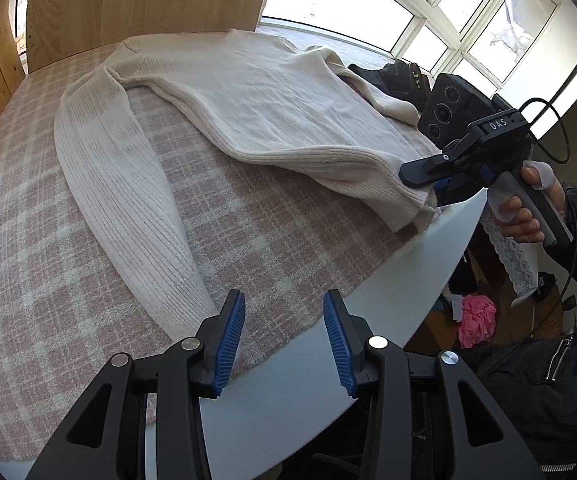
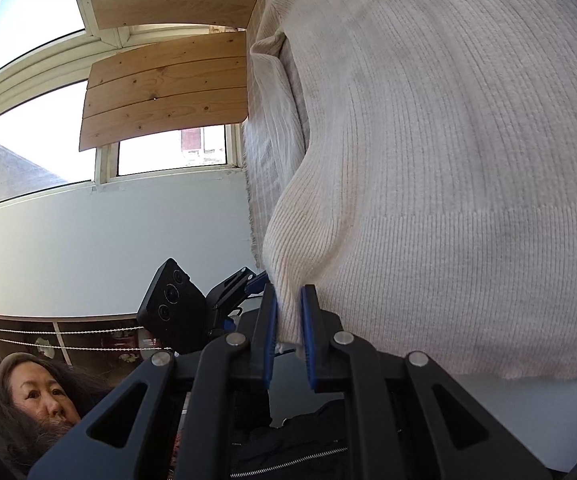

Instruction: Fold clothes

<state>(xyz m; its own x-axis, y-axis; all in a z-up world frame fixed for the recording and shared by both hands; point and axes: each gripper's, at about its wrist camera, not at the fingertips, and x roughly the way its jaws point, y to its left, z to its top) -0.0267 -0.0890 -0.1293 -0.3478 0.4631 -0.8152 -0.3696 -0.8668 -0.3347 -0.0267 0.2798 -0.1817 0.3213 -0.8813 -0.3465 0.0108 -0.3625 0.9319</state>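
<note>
cream ribbed sweater [image 1: 248, 96], pink plaid cloth [image 1: 48, 240]

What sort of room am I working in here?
Probably a lived-in home room: a cream sweater on a table's pink plaid cloth, big windows behind, and clothes heaped on the floor.

place: home room | evidence: large paned windows [image 1: 448, 12]; wooden panels [image 2: 164, 92]; checked cloth [image 1: 88, 280] over surface; clothes piled on floor [image 1: 476, 320]; low shelving [image 2: 88, 340]
</note>
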